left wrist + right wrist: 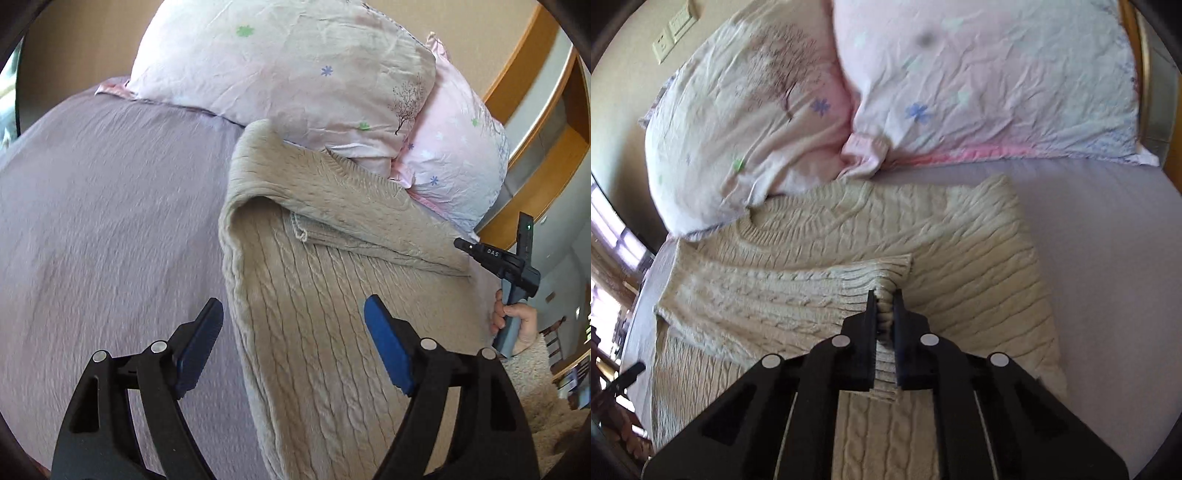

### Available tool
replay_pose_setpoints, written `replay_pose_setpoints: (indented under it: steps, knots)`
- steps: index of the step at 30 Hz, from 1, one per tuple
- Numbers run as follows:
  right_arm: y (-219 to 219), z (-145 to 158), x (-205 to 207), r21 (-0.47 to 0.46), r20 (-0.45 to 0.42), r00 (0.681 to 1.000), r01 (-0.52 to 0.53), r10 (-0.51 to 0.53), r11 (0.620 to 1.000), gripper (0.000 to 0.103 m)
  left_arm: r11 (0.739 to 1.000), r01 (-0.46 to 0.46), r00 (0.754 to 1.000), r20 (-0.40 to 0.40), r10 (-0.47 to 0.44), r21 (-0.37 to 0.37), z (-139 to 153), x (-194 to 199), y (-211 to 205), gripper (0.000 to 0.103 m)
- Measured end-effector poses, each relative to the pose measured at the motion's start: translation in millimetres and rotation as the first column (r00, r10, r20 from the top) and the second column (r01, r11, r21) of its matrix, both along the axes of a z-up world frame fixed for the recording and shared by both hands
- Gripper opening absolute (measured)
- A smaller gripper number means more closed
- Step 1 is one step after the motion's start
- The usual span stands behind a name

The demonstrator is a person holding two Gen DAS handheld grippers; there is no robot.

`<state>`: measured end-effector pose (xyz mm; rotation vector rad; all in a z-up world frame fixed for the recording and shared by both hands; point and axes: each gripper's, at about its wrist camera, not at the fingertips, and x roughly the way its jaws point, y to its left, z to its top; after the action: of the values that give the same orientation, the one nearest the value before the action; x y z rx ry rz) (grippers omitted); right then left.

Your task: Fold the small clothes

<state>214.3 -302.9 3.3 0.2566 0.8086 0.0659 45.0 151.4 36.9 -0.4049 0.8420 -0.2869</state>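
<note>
Currently right tongs clamped on soft, floppy sweater cuff, left tongs wide open, empty; regrip at ribbed edges.

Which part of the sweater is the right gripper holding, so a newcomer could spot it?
Start at the two floral pillows on the bed, then drop to the beige cable-knit sweater spread below them. Lying across its chest is a sleeve, whose ribbed cuff is pinched in the right gripper. Its fine straight ribs differ from the surrounding cables.
</note>
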Motion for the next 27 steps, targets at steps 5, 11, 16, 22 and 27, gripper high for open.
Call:
replay_pose_setpoints:
  steps: [5, 11, 16, 22, 27]
  knots:
    - [-53.5, -10.7, -0.8, 0.098, -0.111, 0.987, 0.13, -0.119, 0.987, 0.039, 0.998, 0.041, 0.999, 0.0, -0.041, -0.056, -7.5, -12.3, -6.2, 0.079]
    - [-89.9, -34.5, -86.0, 0.256, -0.21, 0.977, 0.096, -0.042, 0.962, 0.047, 0.983, 0.085, 0.996, 0.002, -0.085, -0.16, -21.9, -36.9, -5.1, 0.07]
    - [-88.2, -55.2, -171.7, 0.425, -0.209, 0.972, -0.008, 0.107, 0.905, 0.028, 0.958, 0.148, 0.989, 0.065, -0.136, -0.247, -26.6, -77.8, -6.2, 0.048]
    - [-75.9, -72.7, -251.8, 0.572, -0.122, 0.951, -0.166, 0.283, 0.803, 0.016, 0.91, 0.191, 0.982, 0.064, -0.18, -0.369, -37.0, -125.5, -8.5, 0.044]
    - [-61.0, -57.5, -248.2, 0.546, -0.069, 0.942, -0.239, 0.327, 0.803, 0.008, 0.92, 0.196, 0.98, 0.041, -0.194, -0.339, -34.4, -128.0, -19.6, 0.014]
